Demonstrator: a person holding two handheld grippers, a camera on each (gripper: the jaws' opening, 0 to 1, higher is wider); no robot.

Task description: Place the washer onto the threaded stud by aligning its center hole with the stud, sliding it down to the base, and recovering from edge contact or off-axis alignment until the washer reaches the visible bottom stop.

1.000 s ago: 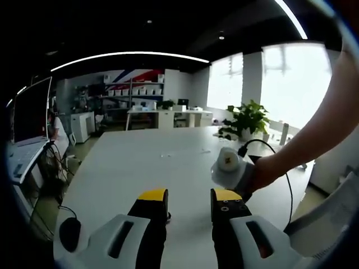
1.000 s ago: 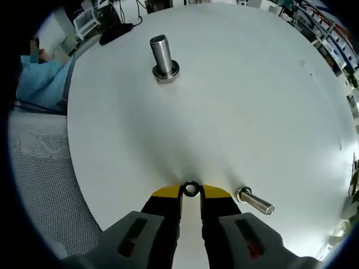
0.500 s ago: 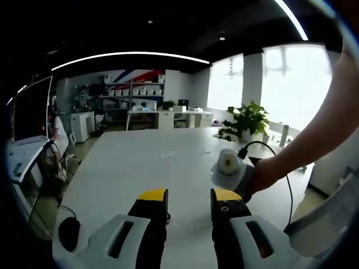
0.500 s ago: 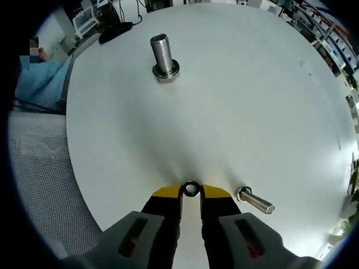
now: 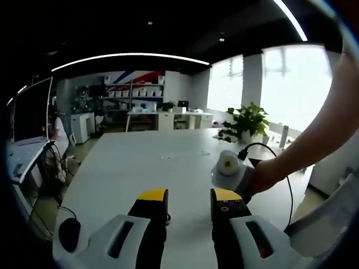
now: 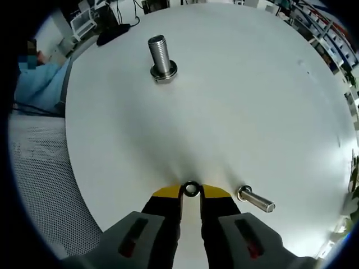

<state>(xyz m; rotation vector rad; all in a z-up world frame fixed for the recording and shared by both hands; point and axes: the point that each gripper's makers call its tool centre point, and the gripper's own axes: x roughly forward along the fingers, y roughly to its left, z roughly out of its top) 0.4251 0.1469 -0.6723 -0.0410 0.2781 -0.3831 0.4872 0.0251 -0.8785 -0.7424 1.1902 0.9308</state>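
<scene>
Left gripper [image 5: 189, 202] sits low over the white table [image 5: 140, 162], jaws parted to a medium gap with nothing between them; idle, facing across the room; the person's hand [image 5: 263, 176] in that view grips the other gripper's body to the right; a laptop [image 5: 31, 126] sits at the far left edge.

Right gripper [image 6: 191, 190] is narrowed onto the washer [image 6: 191, 188], the ring pinched edge-on between the yellow tips with its hole visible between them; it looks held just above or at the table surface, cannot tell which.

Key relation: the threaded stud [image 6: 160, 56] stands upright on its flanged base, well ahead of the right gripper and a bit to the left in that view; long axis vertical off the table, threads up; the washer is well apart from it, so the right gripper is the one that has to travel; washer hole axis will need turning to match the stud's upright axis before lowering; not yet aligned, judged as transport stage, early in the task.

A second bolt [image 6: 255, 200] lies on its side just right of the right gripper's tips, close but apart; risk of knocking it when lifting off.
</scene>
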